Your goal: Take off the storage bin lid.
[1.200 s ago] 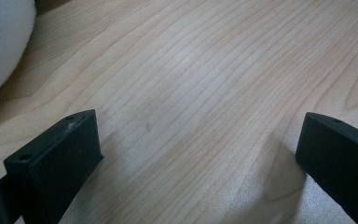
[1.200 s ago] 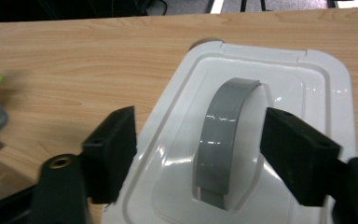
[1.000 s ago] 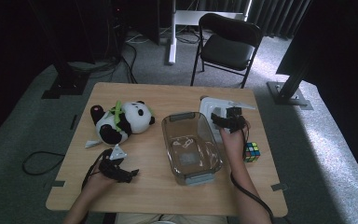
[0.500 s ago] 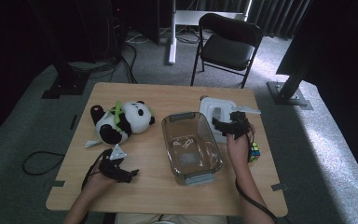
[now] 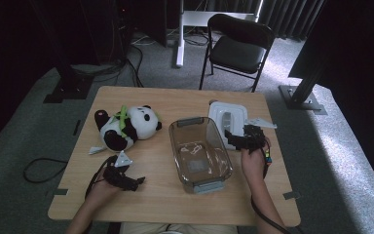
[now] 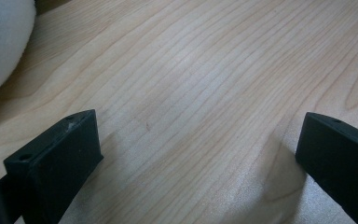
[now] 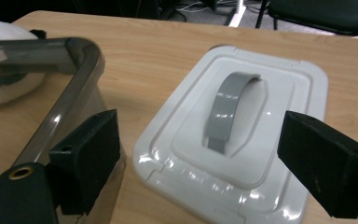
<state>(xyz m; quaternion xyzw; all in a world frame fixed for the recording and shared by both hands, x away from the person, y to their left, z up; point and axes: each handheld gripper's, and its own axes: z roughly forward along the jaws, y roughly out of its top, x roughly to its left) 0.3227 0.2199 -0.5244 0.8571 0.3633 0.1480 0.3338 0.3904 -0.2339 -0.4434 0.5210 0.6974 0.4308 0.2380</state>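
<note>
While both grippers, right and left, stand open and empty, the stiff, light, slippery white lid is best gripped by its grey handle.

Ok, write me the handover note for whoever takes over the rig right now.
Right gripper: jaws open, just opened wider, nothing between them, aimed at the white lid and its grey handle.
Left gripper: jaws open, nothing in them, low over bare table.
Clear container stands open beside the lid; plush panda lies at left.
Done: nothing gripped.
Left: probably grasp the handle, fit the lid.
</note>
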